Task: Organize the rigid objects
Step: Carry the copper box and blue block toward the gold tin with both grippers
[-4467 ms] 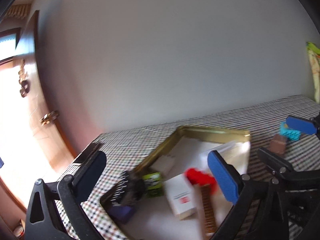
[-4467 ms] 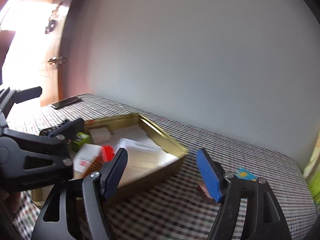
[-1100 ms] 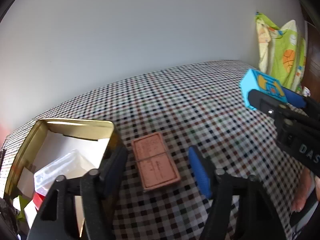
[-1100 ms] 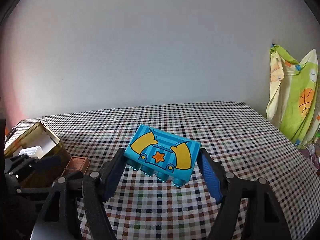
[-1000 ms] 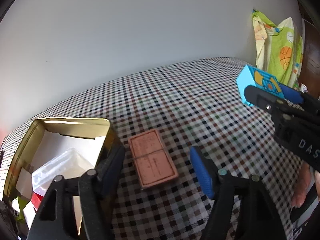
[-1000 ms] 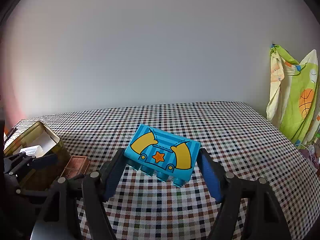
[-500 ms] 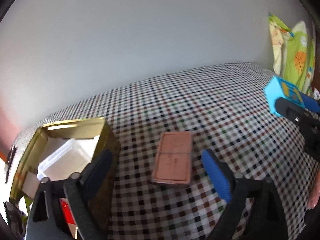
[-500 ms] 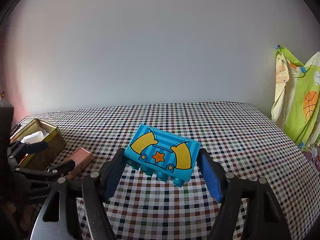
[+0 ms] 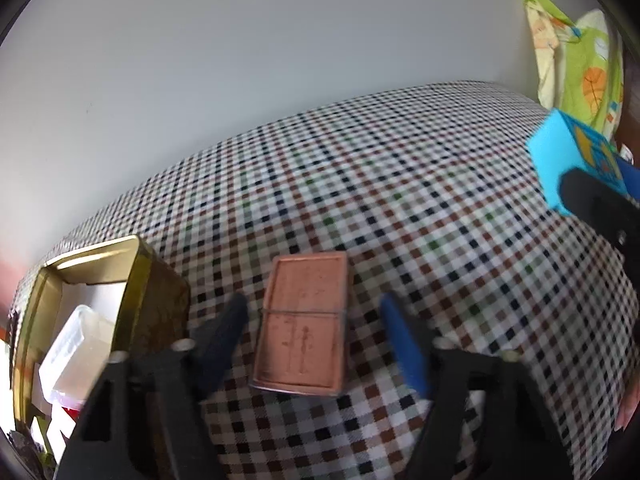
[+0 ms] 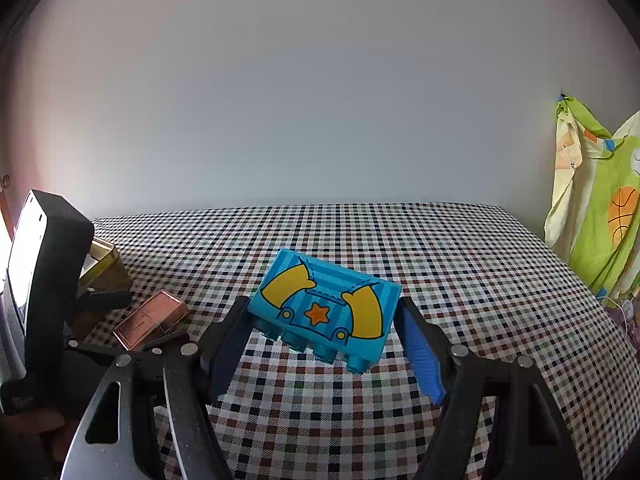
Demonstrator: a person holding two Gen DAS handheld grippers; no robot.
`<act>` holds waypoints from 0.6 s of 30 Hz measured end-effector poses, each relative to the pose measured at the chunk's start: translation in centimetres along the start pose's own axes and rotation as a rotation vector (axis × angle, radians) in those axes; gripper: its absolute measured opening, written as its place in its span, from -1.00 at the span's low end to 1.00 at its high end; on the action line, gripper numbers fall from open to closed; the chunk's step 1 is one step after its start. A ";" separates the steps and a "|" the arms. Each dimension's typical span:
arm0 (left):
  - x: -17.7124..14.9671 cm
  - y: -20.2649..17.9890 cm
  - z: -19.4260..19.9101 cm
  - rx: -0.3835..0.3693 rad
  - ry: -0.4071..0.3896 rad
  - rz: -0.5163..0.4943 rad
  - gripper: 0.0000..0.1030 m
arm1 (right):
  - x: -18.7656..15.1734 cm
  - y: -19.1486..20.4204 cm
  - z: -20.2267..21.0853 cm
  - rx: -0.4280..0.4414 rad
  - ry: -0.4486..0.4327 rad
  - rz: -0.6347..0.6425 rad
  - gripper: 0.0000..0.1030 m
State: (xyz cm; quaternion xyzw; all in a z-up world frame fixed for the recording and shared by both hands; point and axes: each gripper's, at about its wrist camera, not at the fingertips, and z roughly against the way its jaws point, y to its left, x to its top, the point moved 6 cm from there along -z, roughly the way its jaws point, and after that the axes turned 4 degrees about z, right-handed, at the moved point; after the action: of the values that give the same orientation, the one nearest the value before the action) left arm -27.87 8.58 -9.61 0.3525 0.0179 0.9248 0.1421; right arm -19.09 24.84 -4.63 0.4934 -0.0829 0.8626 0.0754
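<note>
Gold tin [image 9: 136, 280] sits left of the copper case [image 9: 302, 326], which lies flat on the checked worktop [image 9: 420, 208]; the left claw [image 9: 314, 330], just closing, straddles the case without touching. Right of the case, the right claw [image 10: 324, 334] clamps a blue brick [image 10: 324, 304].

Checked tablecloth [image 10: 440, 264], blue-yellow block [image 10: 324, 304], copper case [image 9: 302, 324]

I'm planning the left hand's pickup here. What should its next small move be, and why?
Probably finish closing on the copper-coloured case. The left gripper already straddles it where it lies flat on the checked cloth, and its jaws have just been closing, but gaps still show on both sides. The right gripper is occupied with the blue toy brick.
</note>
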 end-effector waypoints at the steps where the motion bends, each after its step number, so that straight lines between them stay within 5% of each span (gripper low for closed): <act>1: -0.2 -0.1 0.1 0.009 -0.004 -0.012 -0.08 | 0.0 0.0 0.1 -0.001 -0.002 0.000 0.43; 18: -2.0 -1.2 4.1 0.068 -0.114 -0.046 -0.12 | 0.2 0.7 0.8 0.012 -0.045 0.036 0.43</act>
State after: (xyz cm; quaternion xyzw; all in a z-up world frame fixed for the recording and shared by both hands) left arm -23.47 8.93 -8.03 0.4088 0.0492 0.8985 0.1521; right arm -18.64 23.97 -4.10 0.5116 -0.0883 0.8529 0.0552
